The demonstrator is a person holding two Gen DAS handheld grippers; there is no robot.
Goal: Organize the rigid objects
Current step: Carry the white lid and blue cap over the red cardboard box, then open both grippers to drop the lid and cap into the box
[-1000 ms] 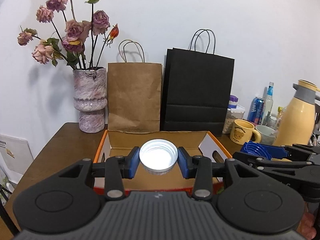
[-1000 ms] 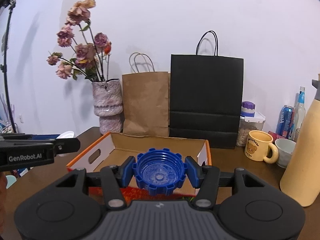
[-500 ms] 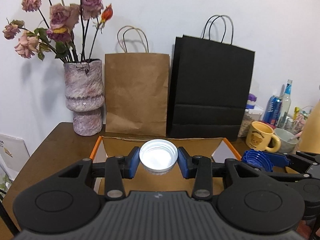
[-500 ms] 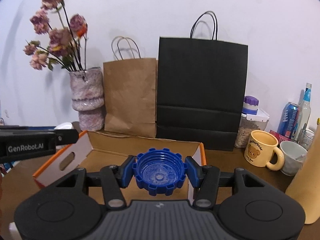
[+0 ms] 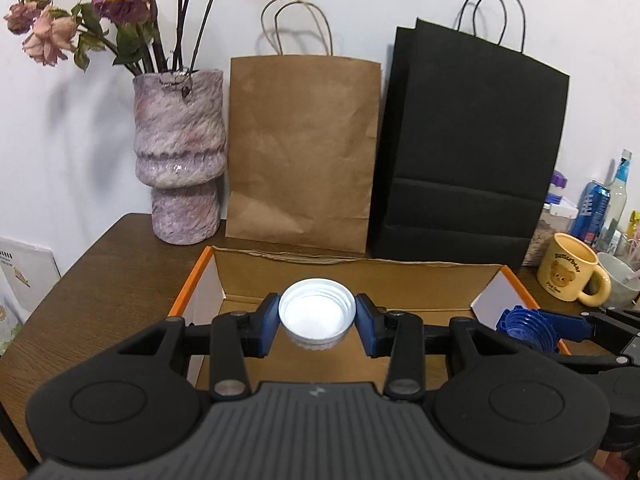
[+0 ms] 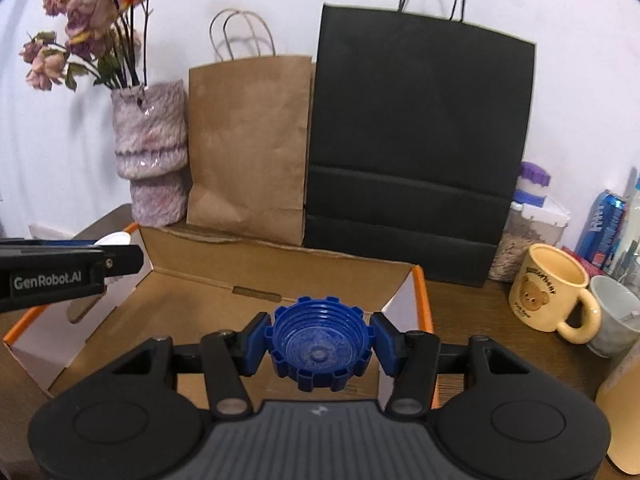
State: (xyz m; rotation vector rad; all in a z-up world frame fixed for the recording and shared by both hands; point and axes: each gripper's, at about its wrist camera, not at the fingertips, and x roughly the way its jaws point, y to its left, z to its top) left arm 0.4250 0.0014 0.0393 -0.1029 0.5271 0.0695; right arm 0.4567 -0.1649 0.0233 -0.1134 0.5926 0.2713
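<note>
Left tongs (image 5: 317, 322) are clamped on a white cap (image 5: 317, 316), open side up, pads pinching it across its ribbed wall. Right tongs (image 6: 319, 340) are doing the same with a chunkier blue cap (image 6: 319, 344), threads facing up, pads seated against its notched rim. Holding each one by the sides like this makes sense to me: the caps stay level and can drop flat when I let go.

Both caps hang over the open cardboard box (image 5: 360, 276) (orange-edged, flaps folded out), white cap toward the box's left half, blue cap toward its right wall. In the left view the blue cap sits right by the orange edge, so I'd guess it needs to come a touch further in before release, though the fisheye bends things enough that I can't swear to it.

Behind the box on the wooden surface (image 5: 120, 264) are a vase (image 5: 178, 156), a brown paper bag (image 5: 302, 148) and a black paper bag (image 5: 472, 148), all well clear. The yellow mug (image 6: 554, 294) sits off to the right, apart from the box.

My read: box is the bin, caps go in next.
</note>
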